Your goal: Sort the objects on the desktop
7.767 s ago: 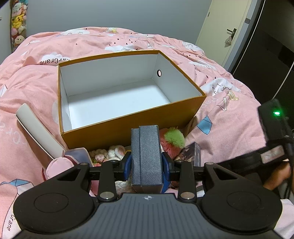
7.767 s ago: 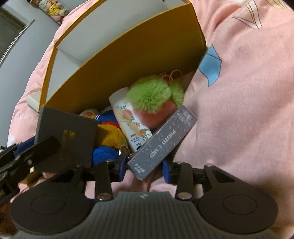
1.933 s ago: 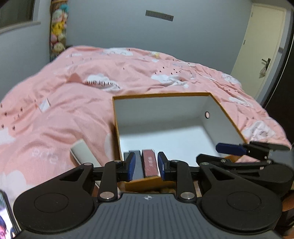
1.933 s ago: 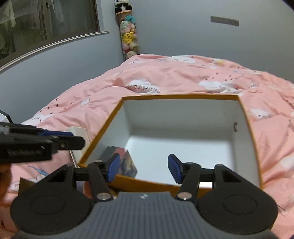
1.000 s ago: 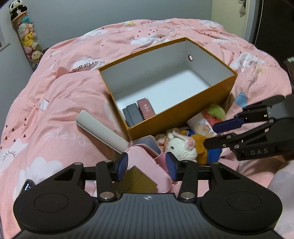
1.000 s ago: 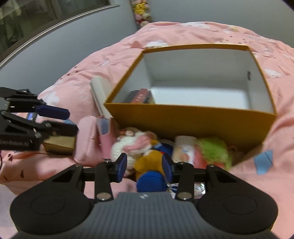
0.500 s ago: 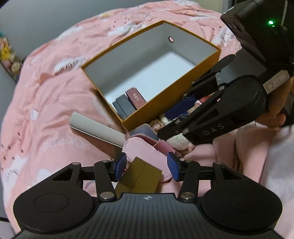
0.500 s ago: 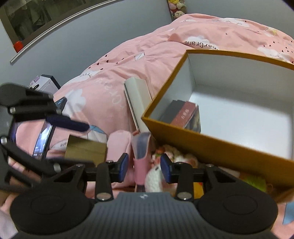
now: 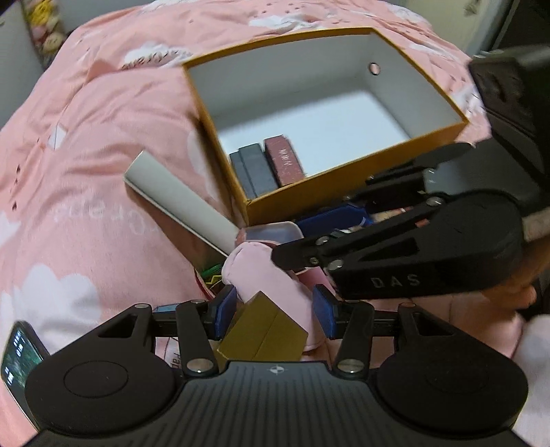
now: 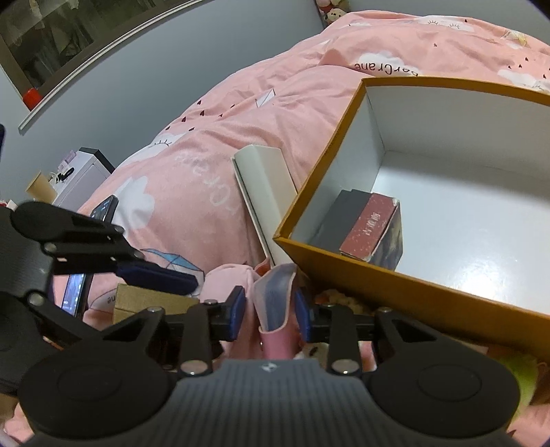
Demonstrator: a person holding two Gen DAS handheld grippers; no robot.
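Left tongs being held spread around gold box, pads apart from it. Right tongs being held released around pink pouch, near orange box on bed. Two small boxes lying inside, left near corner.

bedroom, pink duvet (plush toys)

The right gripper hid the toys before the orange box; a phone was cropped at eight o'clock.
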